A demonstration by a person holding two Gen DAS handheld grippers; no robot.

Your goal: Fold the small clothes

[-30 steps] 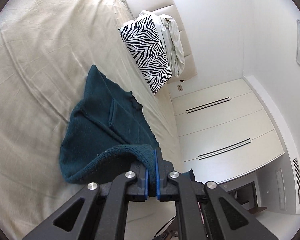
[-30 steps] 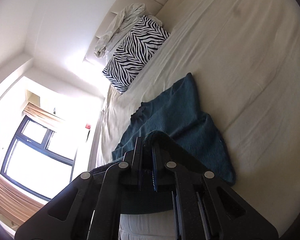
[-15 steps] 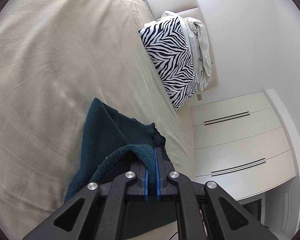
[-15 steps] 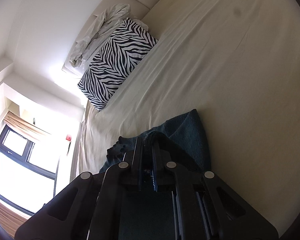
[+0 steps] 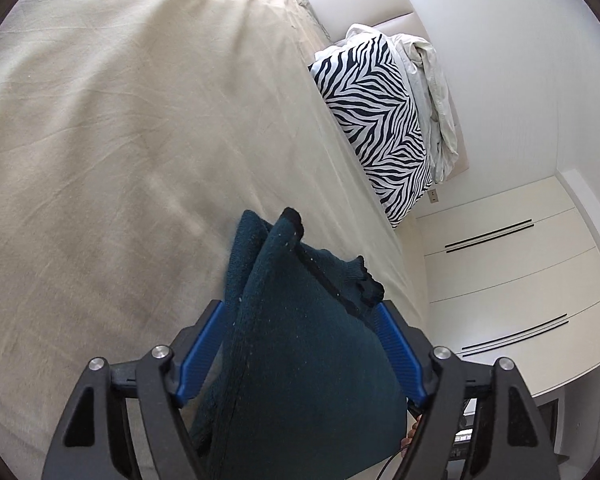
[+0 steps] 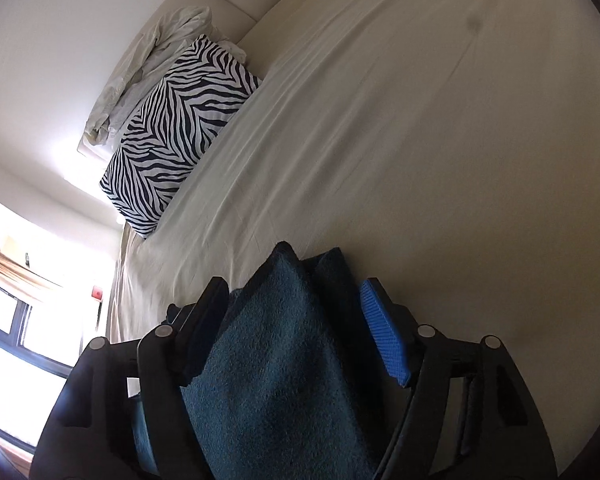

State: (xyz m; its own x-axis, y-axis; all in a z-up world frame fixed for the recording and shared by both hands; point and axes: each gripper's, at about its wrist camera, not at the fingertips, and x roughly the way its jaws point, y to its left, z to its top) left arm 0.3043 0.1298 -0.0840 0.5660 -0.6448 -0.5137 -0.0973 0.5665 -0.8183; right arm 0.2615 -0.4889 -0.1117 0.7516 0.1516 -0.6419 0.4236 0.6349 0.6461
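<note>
A dark teal knitted garment [image 5: 300, 340] lies folded over on the beige bed sheet [image 5: 120, 140]. It fills the space between the blue pads of my left gripper [image 5: 300, 316], whose jaws stand wide open around it. In the right wrist view the same teal garment [image 6: 284, 360] lies between the spread jaws of my right gripper [image 6: 292, 292], also open. The garment's near part is hidden under both grippers.
A zebra-striped pillow [image 5: 376, 120] with a crumpled white cloth [image 5: 432, 92] lies at the padded headboard. White wardrobe doors [image 5: 512, 280] stand beyond the bed's edge. A bright window [image 6: 16, 340] is on the other side.
Both grippers carried the garment's edge forward over itself while shut on it, then opened. The fabric now lies loose between the spread jaws.
</note>
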